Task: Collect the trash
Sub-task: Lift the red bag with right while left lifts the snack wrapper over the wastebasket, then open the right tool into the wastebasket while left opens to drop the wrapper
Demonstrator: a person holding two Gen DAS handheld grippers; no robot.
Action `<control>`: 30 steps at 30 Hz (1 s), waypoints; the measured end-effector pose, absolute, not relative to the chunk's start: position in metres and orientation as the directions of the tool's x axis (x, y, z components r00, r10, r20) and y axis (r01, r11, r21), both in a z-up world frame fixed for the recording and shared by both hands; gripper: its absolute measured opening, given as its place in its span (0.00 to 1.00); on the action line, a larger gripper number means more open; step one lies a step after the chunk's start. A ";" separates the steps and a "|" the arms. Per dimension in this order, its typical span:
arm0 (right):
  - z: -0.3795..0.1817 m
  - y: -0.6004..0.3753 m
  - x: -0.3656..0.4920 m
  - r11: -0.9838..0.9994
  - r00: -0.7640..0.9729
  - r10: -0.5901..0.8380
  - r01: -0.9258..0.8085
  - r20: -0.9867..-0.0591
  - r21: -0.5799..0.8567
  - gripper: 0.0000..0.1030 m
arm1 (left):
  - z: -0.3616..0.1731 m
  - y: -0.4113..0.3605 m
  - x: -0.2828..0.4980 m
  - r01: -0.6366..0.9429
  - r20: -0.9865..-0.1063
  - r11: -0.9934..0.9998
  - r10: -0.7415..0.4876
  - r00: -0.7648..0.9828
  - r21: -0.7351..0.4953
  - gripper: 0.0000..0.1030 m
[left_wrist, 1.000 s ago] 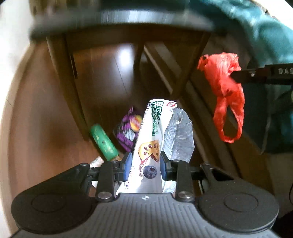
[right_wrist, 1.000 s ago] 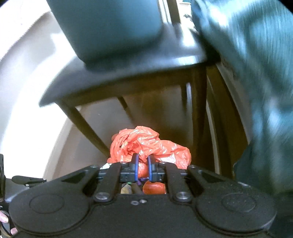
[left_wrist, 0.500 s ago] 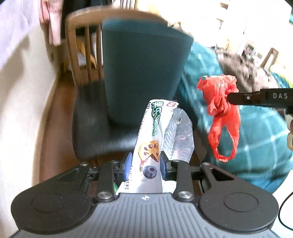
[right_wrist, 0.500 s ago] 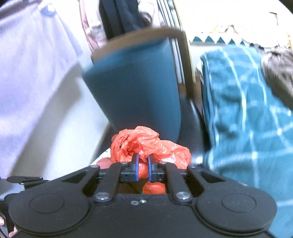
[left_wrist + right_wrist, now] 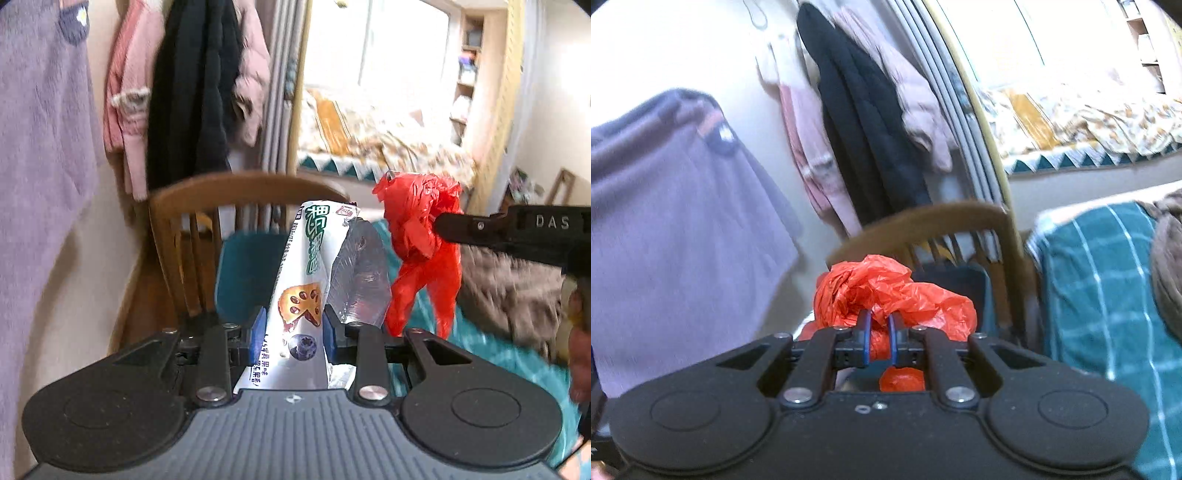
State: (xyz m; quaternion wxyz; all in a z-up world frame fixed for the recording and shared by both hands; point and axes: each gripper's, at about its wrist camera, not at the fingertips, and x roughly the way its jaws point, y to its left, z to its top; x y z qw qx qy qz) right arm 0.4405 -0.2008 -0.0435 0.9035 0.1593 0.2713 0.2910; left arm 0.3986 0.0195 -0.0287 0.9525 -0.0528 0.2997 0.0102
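Observation:
My left gripper (image 5: pixel 292 332) is shut on a white and silver snack wrapper (image 5: pixel 314 280) printed with green characters, a lotus-root slice and a blueberry; the wrapper stands up between the blue pads. To its right in the left wrist view, the right gripper (image 5: pixel 439 225) reaches in from the right edge, holding a crumpled red plastic bag (image 5: pixel 421 254) that hangs down. In the right wrist view my right gripper (image 5: pixel 880 332) is shut on that red bag (image 5: pixel 894 291), which bunches up above the pads.
A wooden chair (image 5: pixel 236 192) with a teal cushion (image 5: pixel 247 273) stands ahead. Coats (image 5: pixel 192 92) and a lilac garment (image 5: pixel 40 166) hang on the left wall. A bed with a teal checked blanket (image 5: pixel 1108 280) lies to the right, and a second bed (image 5: pixel 369 136) by the window.
Both grippers have risen from floor level under the chair to above its seat, keeping their hold. The purple wrapper and green object on the floor have dropped out of view.

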 end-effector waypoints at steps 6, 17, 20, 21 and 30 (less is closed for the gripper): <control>-0.028 -0.190 0.483 0.750 0.718 0.625 -0.442 -0.308 0.492 0.09 | -0.017 0.027 0.455 -0.104 -0.549 0.986 0.016 0.836 -0.130 0.29; -0.105 -0.173 0.545 0.791 0.724 0.560 -0.322 -0.403 0.520 0.09 | -0.076 0.022 0.526 -0.155 -0.664 0.987 0.084 0.743 -0.048 0.30; -0.124 -0.168 0.549 0.816 0.692 0.538 -0.287 -0.481 0.501 0.09 | -0.091 0.018 0.532 -0.157 -0.684 0.988 0.113 0.721 -0.003 0.29; -0.127 -0.165 0.550 0.836 0.686 0.516 -0.272 -0.513 0.477 0.09 | -0.093 0.016 0.533 -0.155 -0.690 0.988 0.115 0.715 0.004 0.30; -0.137 -0.133 0.557 0.887 0.582 0.462 -0.302 -0.669 0.350 0.22 | -0.110 0.017 0.569 -0.152 -0.795 0.988 0.117 0.596 0.031 0.35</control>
